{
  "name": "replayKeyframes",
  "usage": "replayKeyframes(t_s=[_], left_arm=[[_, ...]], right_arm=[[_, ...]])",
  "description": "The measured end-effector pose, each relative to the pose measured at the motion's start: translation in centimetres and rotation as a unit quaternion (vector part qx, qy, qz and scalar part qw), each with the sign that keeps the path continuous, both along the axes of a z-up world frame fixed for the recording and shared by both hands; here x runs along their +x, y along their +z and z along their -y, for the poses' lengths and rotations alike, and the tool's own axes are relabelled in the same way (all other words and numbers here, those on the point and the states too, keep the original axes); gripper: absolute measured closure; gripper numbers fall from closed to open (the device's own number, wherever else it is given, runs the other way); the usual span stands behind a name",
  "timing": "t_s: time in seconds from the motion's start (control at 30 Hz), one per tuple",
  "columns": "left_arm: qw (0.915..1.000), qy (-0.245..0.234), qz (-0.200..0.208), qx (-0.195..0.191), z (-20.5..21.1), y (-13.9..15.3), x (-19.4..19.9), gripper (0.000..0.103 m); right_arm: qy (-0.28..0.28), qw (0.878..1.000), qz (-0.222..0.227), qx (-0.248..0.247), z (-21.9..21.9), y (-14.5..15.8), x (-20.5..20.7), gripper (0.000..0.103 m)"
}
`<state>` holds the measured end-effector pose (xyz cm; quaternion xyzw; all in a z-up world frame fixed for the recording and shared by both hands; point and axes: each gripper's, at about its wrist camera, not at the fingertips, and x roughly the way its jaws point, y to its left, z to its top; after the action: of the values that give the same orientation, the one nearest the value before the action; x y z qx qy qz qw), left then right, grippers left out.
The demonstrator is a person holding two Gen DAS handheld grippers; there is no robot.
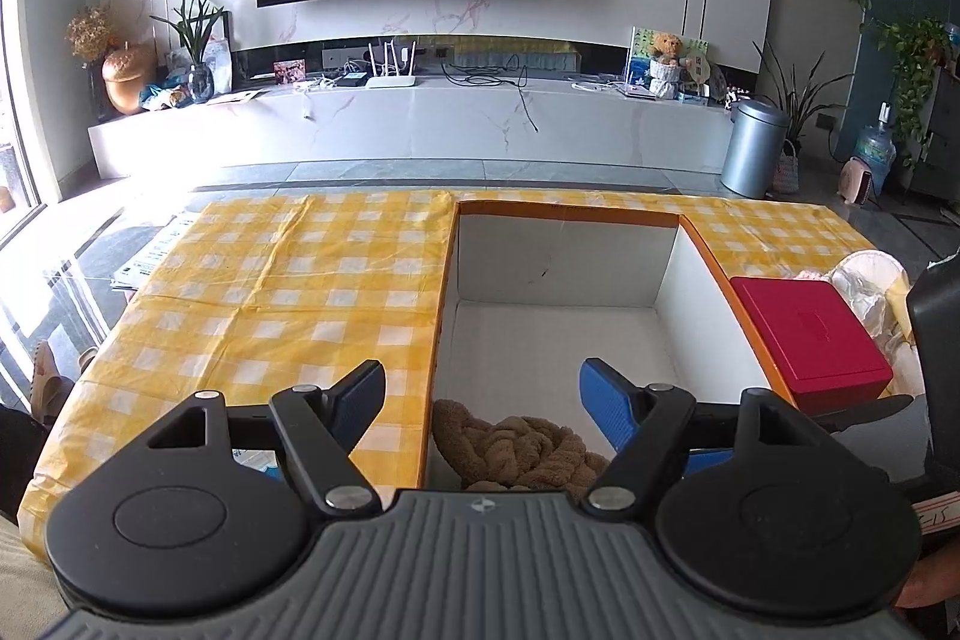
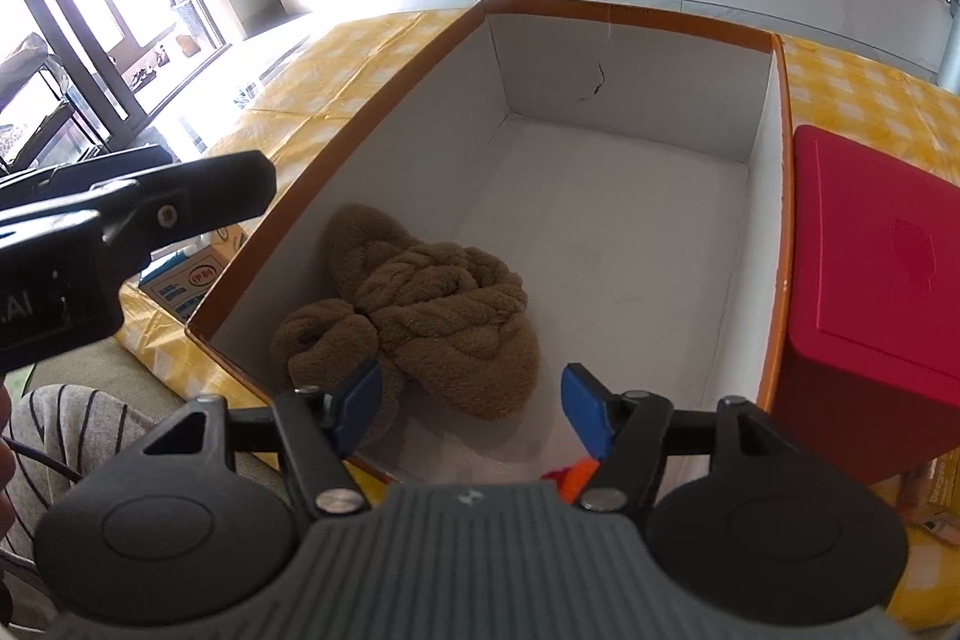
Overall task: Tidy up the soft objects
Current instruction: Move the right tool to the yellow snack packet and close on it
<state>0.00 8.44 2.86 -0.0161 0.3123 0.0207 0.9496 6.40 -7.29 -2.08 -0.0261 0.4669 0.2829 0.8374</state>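
A brown fluffy towel [image 2: 432, 316] lies crumpled in the near left corner of a large white box with an orange rim [image 2: 780, 196]. It also shows in the left wrist view [image 1: 516, 448], low inside the box [image 1: 447, 280]. My left gripper [image 1: 483, 400] is open and empty, above the box's near left part. My right gripper [image 2: 474, 403] is open and empty, above the box's near edge, just over the towel. A small orange thing [image 2: 579, 478] peeks out under the right gripper's right finger.
A red box [image 2: 870, 292] stands right of the white box; it also shows in the left wrist view [image 1: 810, 334]. A white soft bundle [image 1: 870, 292] lies beyond it. A small blue-white carton [image 2: 192, 280] sits left of the box. The table has a yellow checked cloth [image 1: 270, 292].
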Motion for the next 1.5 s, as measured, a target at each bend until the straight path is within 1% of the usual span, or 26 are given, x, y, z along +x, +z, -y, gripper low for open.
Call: replayKeyframes(t_s=[0.03, 0.1, 0.13, 0.2, 0.37, 0.6, 0.83, 0.93, 1.0, 1.1, 1.13, 1.17, 1.23, 1.3, 1.4, 1.5], left_arm=[[1.0, 0.0, 0.0, 0.001, 0.0, 0.0, 0.0, 0.016], [1.0, 0.002, 0.002, 0.002, 0.0, 0.0, 0.0, 0.016], [1.0, 0.003, 0.003, 0.001, -0.1, 0.0, 0.0, 0.016], [1.0, 0.007, 0.005, -0.004, -0.3, 0.0, 0.0, 0.016], [0.9997, 0.019, 0.008, -0.016, -0.6, 0.0, 0.1, 0.016], [0.9996, 0.024, 0.017, -0.004, -0.1, -0.1, -0.1, 0.015], [0.999, 0.016, 0.022, -0.035, -0.2, 0.1, -0.2, 0.015], [0.9988, 0.008, 0.031, -0.038, -0.1, 0.3, -0.3, 0.015], [0.9986, 0.003, 0.036, -0.04, 0.1, 0.4, -0.4, 0.015], [0.9981, -0.005, 0.04, -0.046, 0.7, 0.2, -0.2, 0.015], [0.998, -0.007, 0.041, -0.047, 0.9, 0.2, -0.2, 0.015], [0.998, -0.011, 0.04, -0.048, 1.2, 0.2, -0.1, 0.015], [0.9977, -0.021, 0.039, -0.051, 2.1, 0.2, 0.0, 0.015], [0.9972, -0.032, 0.039, -0.056, 2.9, 0.2, 0.1, 0.015], [0.9967, -0.044, 0.035, -0.059, 4.1, 0.1, 0.3, 0.015], [0.9962, -0.059, 0.03, -0.057, 5.5, -0.3, 0.5, 0.015]], right_arm=[[0.001, 1.0, 0.002, 0.006, 0.0, 0.1, -0.1, 0.031], [0.001, 1.0, 0.009, 0.019, 0.1, 0.5, -0.2, 0.024], [-0.002, 1.0, 0.017, 0.024, 0.3, 0.8, -0.4, 0.022], [-0.003, 0.999, 0.034, 0.034, 0.6, 1.4, -0.7, 0.015], [-0.01, 0.997, 0.058, 0.052, 1.5, 2.6, -1.0, 0.011], [-0.034, 0.995, 0.078, 0.055, 2.9, 3.4, -0.8, 0.011], [-0.06, 0.993, 0.094, 0.046, 4.4, 4.0, -0.7, 0.011], [-0.09, 0.99, 0.097, 0.04, 5.9, 4.4, -0.5, 0.011], [-0.122, 0.986, 0.107, 0.025, 7.1, 5.0, -0.6, 0.011], [-0.162, 0.975, 0.153, -0.005, 9.5, 6.7, -1.4, 0.01], [-0.179, 0.97, 0.166, -0.019, 10.5, 7.3, -1.6, 0.008], [-0.197, 0.964, 0.177, -0.032, 11.5, 7.6, -1.8, 0.003], [-0.231, 0.953, 0.189, -0.046, 13.6, 8.0, -2.0, 0.003], [-0.256, 0.948, 0.184, -0.041, 15.7, 8.0, -1.9, 0.003], [-0.289, 0.943, 0.163, -0.029, 18.5, 7.4, -1.3, 0.003], [-0.309, 0.942, 0.131, -0.031, 20.2, 5.5, -0.1, 0.003]])
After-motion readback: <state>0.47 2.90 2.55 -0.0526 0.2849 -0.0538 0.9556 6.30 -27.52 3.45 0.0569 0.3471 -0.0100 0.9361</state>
